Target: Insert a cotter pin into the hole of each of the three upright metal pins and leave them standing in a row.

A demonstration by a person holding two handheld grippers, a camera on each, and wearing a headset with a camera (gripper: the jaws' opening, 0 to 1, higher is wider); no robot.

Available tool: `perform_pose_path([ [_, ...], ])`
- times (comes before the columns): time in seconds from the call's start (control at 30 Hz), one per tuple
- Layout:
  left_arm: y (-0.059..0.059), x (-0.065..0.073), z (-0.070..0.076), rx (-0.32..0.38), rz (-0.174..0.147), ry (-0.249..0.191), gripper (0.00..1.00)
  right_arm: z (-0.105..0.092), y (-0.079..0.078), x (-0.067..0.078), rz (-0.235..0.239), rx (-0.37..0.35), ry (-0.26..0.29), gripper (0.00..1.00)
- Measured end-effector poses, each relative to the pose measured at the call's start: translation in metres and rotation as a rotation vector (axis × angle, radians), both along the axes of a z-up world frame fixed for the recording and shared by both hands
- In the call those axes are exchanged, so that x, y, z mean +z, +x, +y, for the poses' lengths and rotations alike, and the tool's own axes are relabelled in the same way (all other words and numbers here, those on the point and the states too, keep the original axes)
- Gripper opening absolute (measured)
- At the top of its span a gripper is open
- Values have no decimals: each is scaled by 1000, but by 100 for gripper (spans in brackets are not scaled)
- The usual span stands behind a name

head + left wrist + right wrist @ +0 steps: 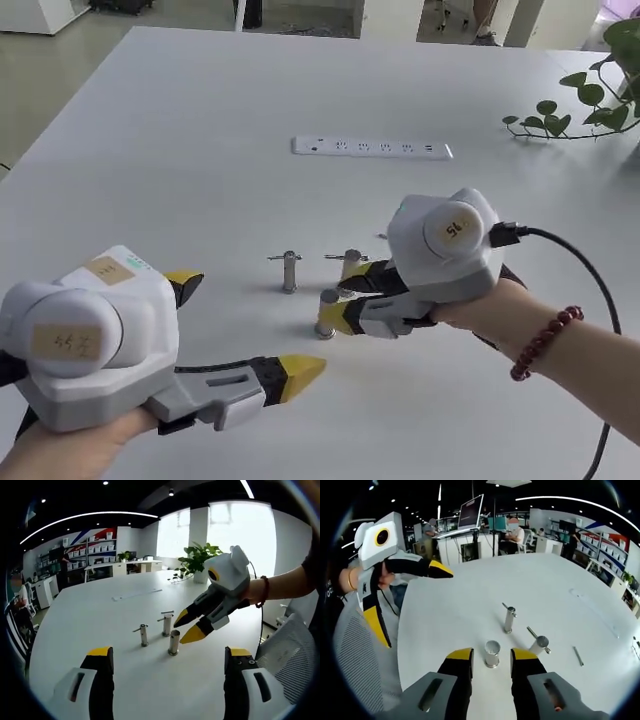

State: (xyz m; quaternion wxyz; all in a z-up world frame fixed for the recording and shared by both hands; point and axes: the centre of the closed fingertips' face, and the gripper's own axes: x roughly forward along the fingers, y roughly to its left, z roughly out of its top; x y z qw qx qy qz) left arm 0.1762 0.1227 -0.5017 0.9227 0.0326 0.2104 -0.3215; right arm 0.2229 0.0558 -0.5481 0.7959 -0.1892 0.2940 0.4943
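Note:
Three upright metal pins stand on the white table (pixel 200 150). The far left pin (pixel 290 271) and the far right pin (pixel 350 262) each carry a cotter pin through the top. The near pin (pixel 327 315) has a bare top and a hollow end (pixel 491 653). My right gripper (pixel 345 298) is open, its yellow-tipped jaws on either side of the near pin, close to it. A loose cotter pin (pixel 577 656) lies flat on the table to the right. My left gripper (pixel 243 330) is wide open and holds nothing, left of and nearer than the pins.
A white power strip (pixel 372 148) lies farther back on the table. A trailing green plant (pixel 585 100) sits at the far right corner. The right gripper's black cable (pixel 590 290) runs off to the right. Bare table surrounds the pins.

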Motion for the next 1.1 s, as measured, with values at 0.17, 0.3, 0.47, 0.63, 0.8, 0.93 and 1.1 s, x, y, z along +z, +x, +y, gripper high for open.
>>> perform_pose_path([
  [0.17, 0, 3, 0, 5, -6, -13, 92, -17, 5, 1, 5, -13, -24, 24],
  [0.3, 0, 3, 2, 5, -7, 0, 92, -31, 11, 1, 6, -41, -42, 25],
  [0.47, 0, 3, 4, 8, -4, -1, 92, -46, 20, -1, -4, -60, -80, 24],
  [0.63, 1, 3, 7, 19, -3, -1, 91, -65, 41, -4, -51, -99, -131, 19],
  [0.8, 2, 3, 9, 21, -5, -1, 90, -82, 63, 0, -81, -155, -153, 16],
  [0.93, 2, 2, 9, 22, -4, 3, 89, -94, 87, 0, -88, -191, -161, 15],
  [1.1, 3, -2, 7, 19, 7, 1, 88, -100, 101, -3, -83, -222, -175, 13],
])
